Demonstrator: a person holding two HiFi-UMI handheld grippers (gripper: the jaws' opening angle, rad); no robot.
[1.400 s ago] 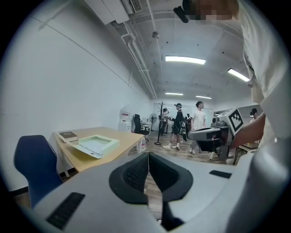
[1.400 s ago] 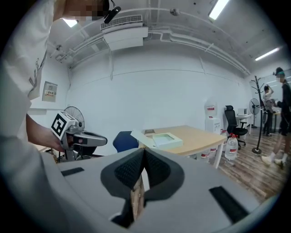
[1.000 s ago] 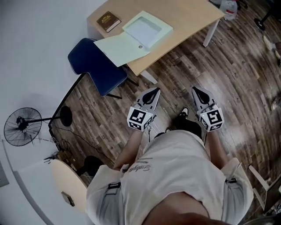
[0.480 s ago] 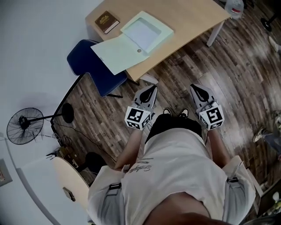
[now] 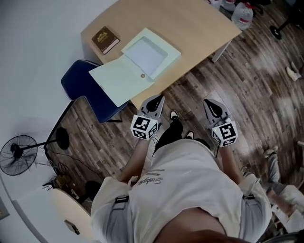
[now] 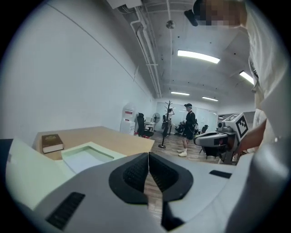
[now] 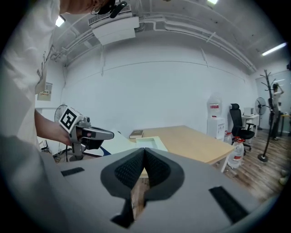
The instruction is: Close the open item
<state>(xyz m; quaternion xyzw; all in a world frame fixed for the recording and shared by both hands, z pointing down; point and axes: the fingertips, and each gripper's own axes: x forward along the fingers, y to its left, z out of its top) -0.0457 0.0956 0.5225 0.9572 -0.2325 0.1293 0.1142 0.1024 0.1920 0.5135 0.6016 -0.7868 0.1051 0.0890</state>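
Observation:
A pale green box lies open on the wooden table, and its lid flap is spread flat over the near table edge. The left gripper view shows the box and lid low at the left. My left gripper hangs over the floor just short of the table edge, jaws shut and empty. My right gripper is beside it over the floor, also shut with nothing held. Neither touches the box.
A brown book lies on the table's far left corner. A blue chair stands left of the lid. Water bottles sit past the table's right end, a fan at the left. A person stands far off.
The person has stepped toward the table, so the box and table edge lie closer to both grippers. Both grippers have stayed shut and level.

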